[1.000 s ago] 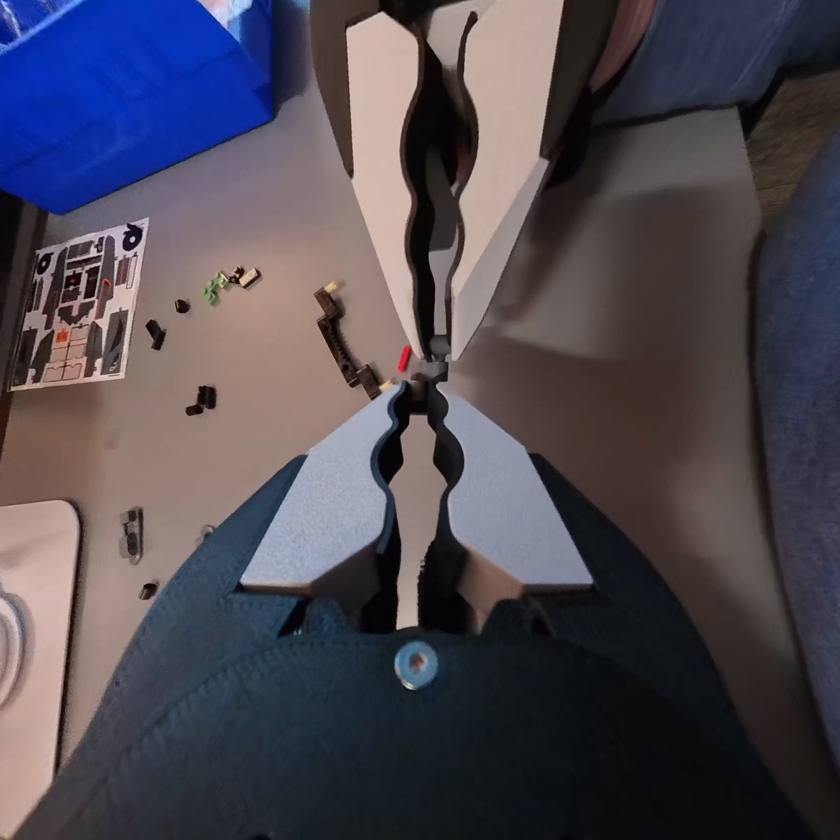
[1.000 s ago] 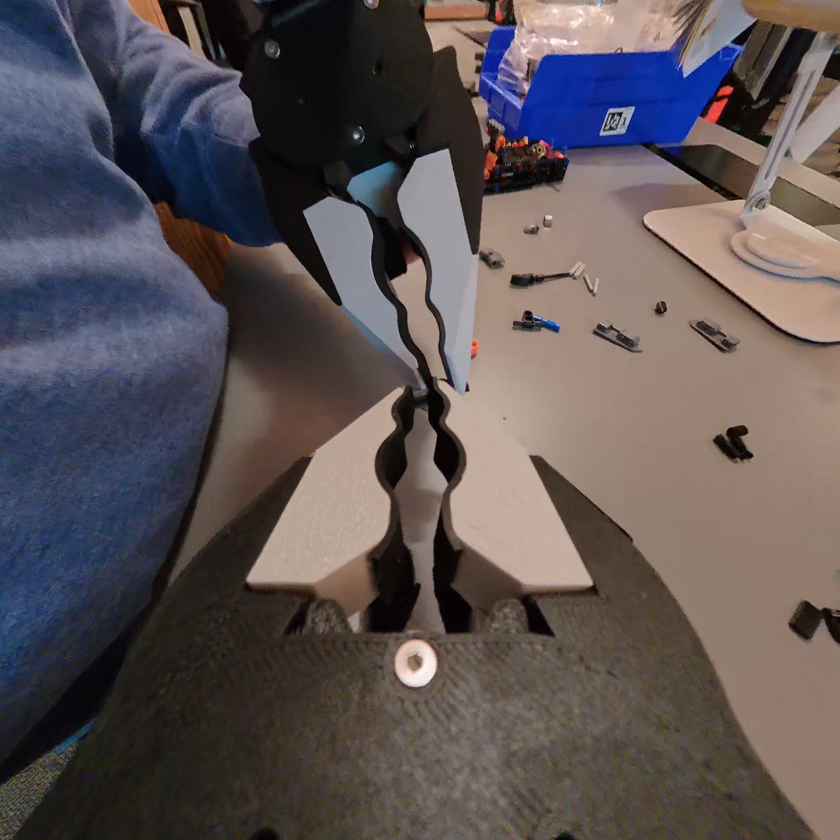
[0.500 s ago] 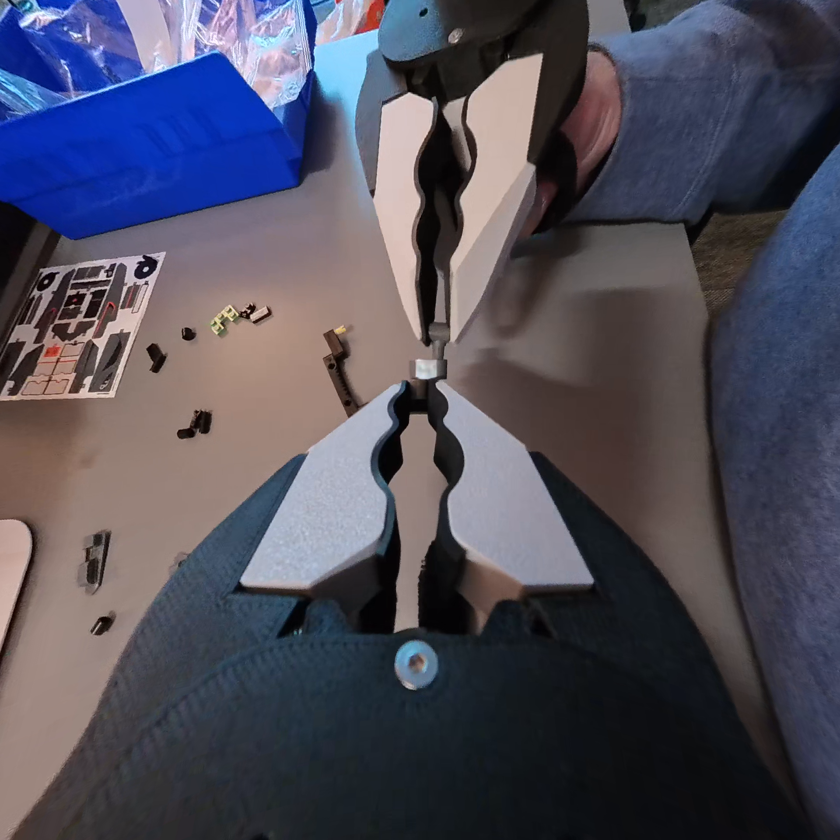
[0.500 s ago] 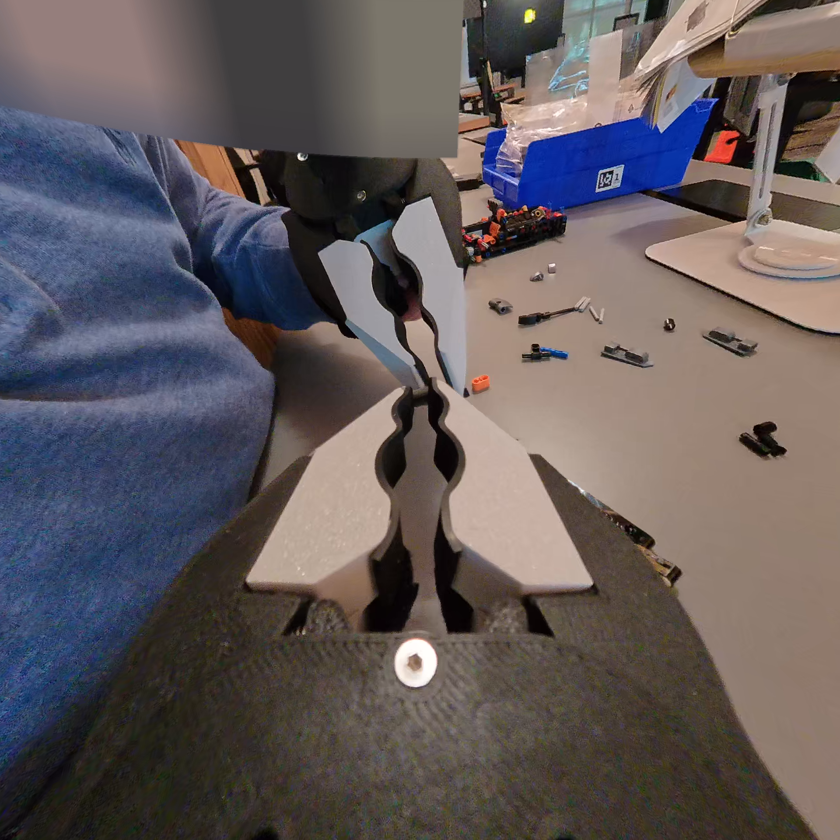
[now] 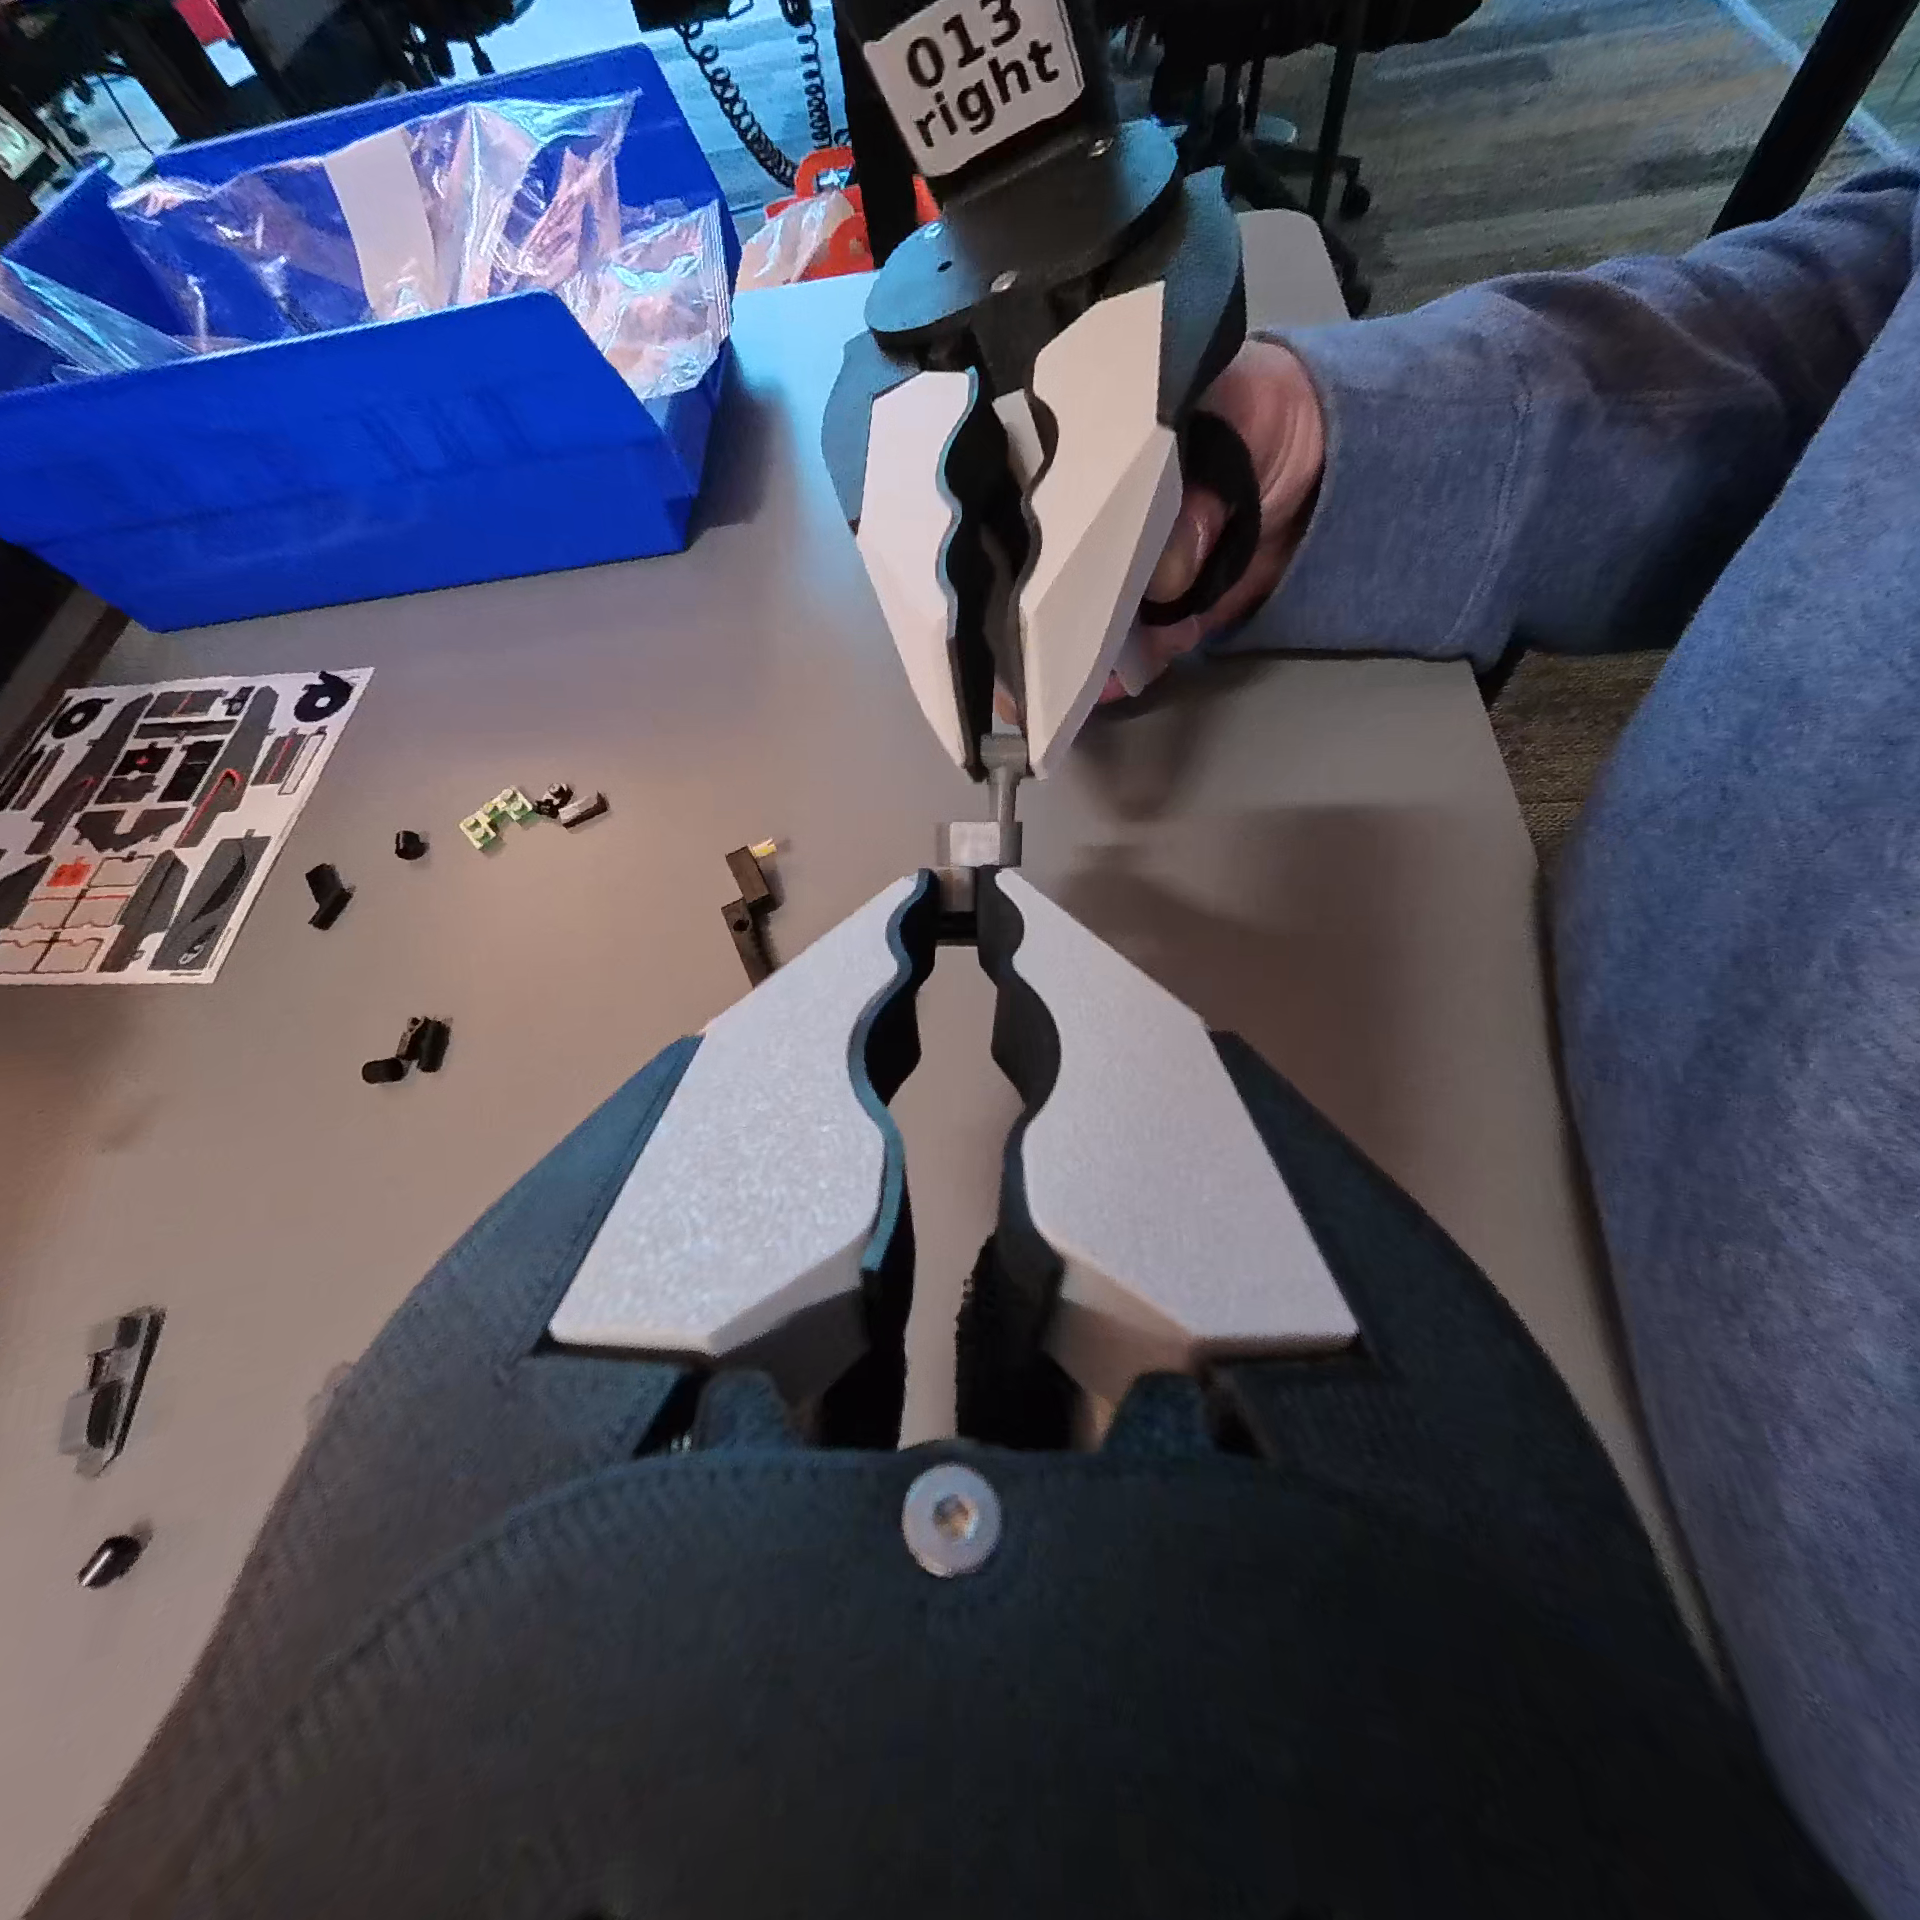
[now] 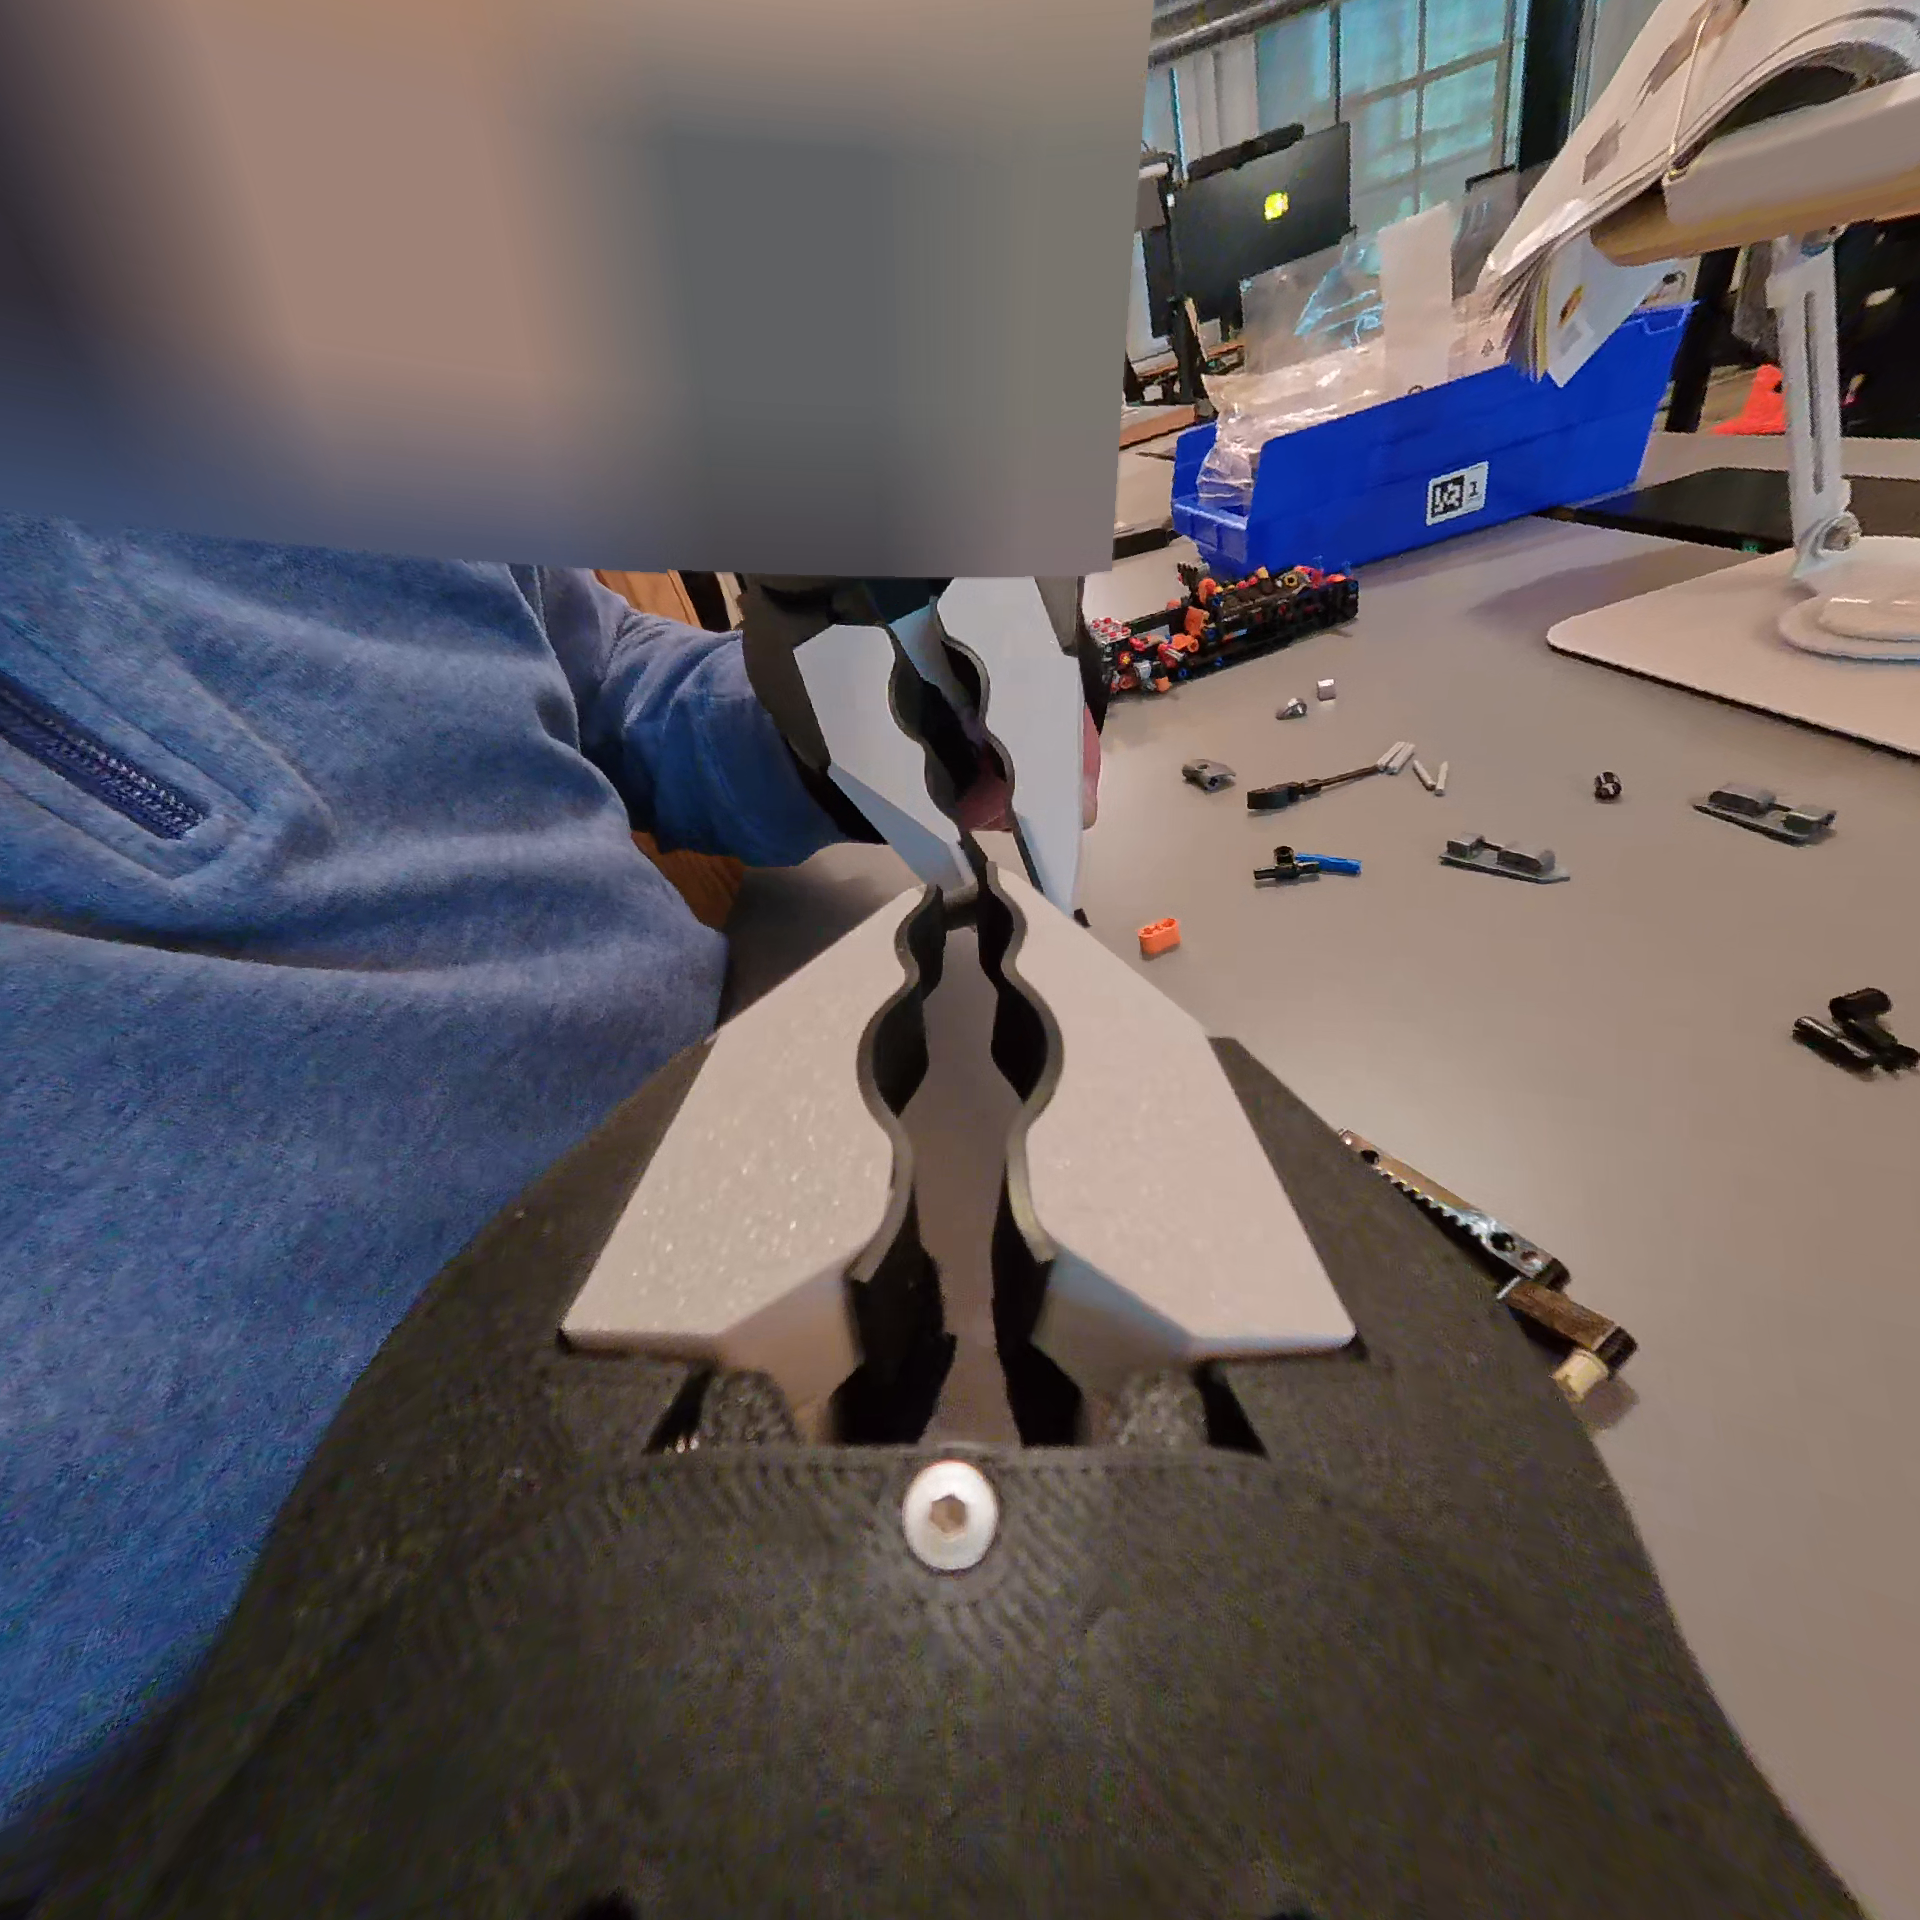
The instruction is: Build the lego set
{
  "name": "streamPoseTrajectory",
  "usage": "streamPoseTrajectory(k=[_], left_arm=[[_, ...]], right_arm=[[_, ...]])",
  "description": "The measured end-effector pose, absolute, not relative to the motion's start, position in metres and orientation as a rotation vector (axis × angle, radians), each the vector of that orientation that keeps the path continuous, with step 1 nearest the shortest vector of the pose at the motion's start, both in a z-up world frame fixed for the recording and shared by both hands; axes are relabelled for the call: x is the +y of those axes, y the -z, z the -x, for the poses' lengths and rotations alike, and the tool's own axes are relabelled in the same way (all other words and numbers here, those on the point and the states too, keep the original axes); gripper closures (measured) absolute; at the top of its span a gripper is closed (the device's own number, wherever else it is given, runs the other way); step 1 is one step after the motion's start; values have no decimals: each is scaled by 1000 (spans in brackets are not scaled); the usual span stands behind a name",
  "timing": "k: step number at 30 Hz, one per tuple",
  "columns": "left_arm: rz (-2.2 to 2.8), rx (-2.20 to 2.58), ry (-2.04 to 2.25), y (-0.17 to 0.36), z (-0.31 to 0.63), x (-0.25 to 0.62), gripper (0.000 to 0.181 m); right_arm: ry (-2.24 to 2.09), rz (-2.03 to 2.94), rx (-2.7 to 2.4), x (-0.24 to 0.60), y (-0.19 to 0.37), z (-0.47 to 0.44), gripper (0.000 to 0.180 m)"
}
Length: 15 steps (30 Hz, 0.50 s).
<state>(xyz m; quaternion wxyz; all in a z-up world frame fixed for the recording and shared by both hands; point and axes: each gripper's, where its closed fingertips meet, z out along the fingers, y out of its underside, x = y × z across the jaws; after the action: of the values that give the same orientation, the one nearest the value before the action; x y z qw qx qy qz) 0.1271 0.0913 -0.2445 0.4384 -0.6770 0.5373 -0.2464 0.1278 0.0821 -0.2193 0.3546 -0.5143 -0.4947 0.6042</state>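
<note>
In the left wrist view, my left gripper (image 5: 961,896) is shut on a small grey connector piece (image 5: 977,842) with a dark part between the fingertips. My right gripper (image 5: 1003,767) comes down from above, tip to tip with the left, and is shut on a short grey pin (image 5: 1003,798). The pin's lower end meets the top of the connector. Both are held above the grey table (image 5: 1247,935). In the right wrist view, my right gripper (image 6: 961,899) faces the left gripper (image 6: 1003,878), and the pieces are almost hidden between the tips.
A blue bin (image 5: 364,468) with plastic bags and a sticker sheet (image 5: 156,821) lie at the left. Loose black, grey and green pieces (image 5: 494,826) and a black toothed beam (image 5: 748,909) lie nearby. A partly built model (image 6: 1226,623), an orange piece (image 6: 1158,935) and a white stand base (image 6: 1766,665) are on the right. Less than 4 cm separates the two grippers' tips.
Both grippers have risen from the table and tilted up, still shut. The tips have drawn slightly apart, so the grey pin between them shows.
</note>
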Motion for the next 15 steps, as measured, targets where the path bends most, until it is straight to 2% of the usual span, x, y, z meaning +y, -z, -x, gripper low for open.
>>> streamPoseTrajectory(k=[15], left_arm=[[1621, 1413, 442, 246, -126, 93, 176]], right_arm=[[-1464, 1317, -1331, 81, 223, -128, 175]])
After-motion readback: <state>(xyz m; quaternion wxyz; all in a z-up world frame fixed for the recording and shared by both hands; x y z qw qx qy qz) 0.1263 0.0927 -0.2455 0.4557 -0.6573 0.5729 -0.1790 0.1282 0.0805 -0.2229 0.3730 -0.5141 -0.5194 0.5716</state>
